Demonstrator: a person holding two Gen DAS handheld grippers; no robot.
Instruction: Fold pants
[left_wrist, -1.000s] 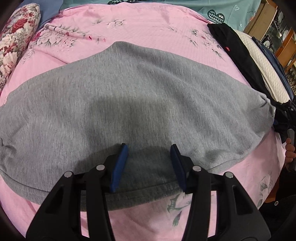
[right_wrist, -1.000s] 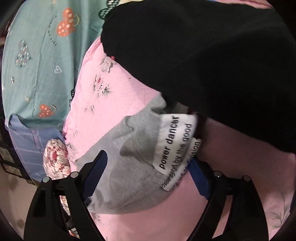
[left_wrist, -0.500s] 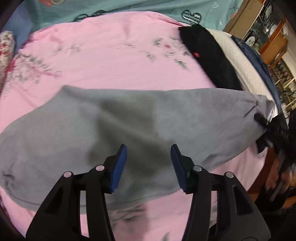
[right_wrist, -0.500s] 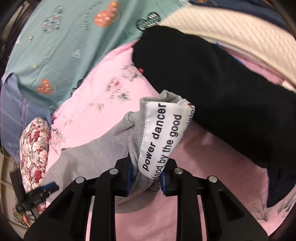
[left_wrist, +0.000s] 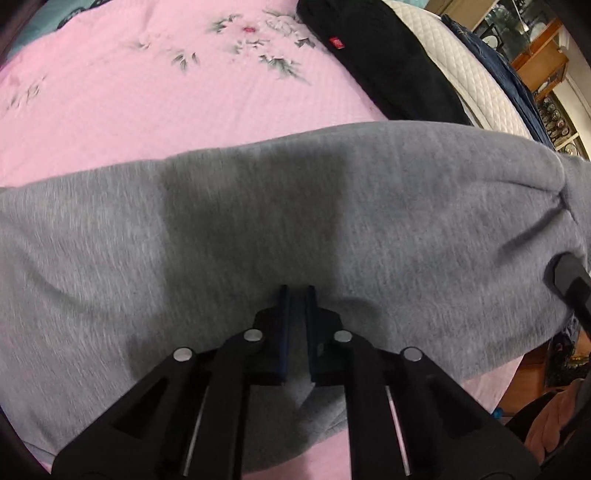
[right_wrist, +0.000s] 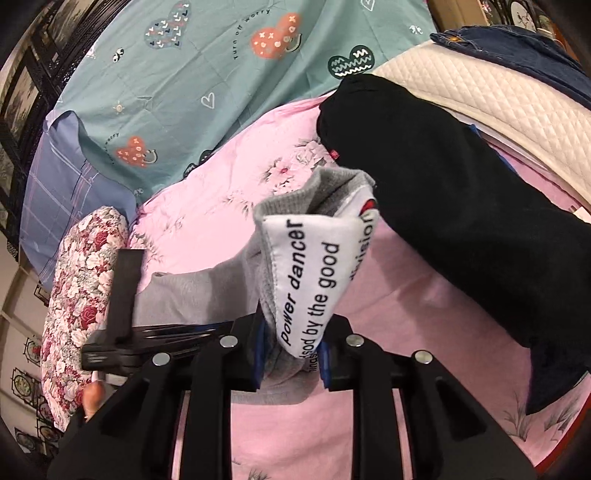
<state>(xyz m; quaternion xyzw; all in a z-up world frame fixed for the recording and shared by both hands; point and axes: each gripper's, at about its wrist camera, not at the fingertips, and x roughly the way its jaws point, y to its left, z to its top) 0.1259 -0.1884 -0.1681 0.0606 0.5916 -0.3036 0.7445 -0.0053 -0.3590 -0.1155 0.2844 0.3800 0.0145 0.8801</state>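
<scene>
Grey sweatpants lie stretched across the pink floral bedsheet. My left gripper is shut on a pinch of the grey fabric near its front edge. My right gripper is shut on the waistband end of the pants, lifting it off the bed; a white label reading "power dancer" faces the camera. The right gripper's black tip shows at the right edge of the left wrist view, and the left gripper body shows in the right wrist view.
A folded black garment lies to the right of the grey pants, also in the left wrist view. Behind it are a white quilted pad and dark jeans. A floral pillow and teal sheet lie at the left and back.
My left gripper has closed on the grey fabric; it was open before. My right gripper closed on the waistband half a second ago and has lifted it higher.
</scene>
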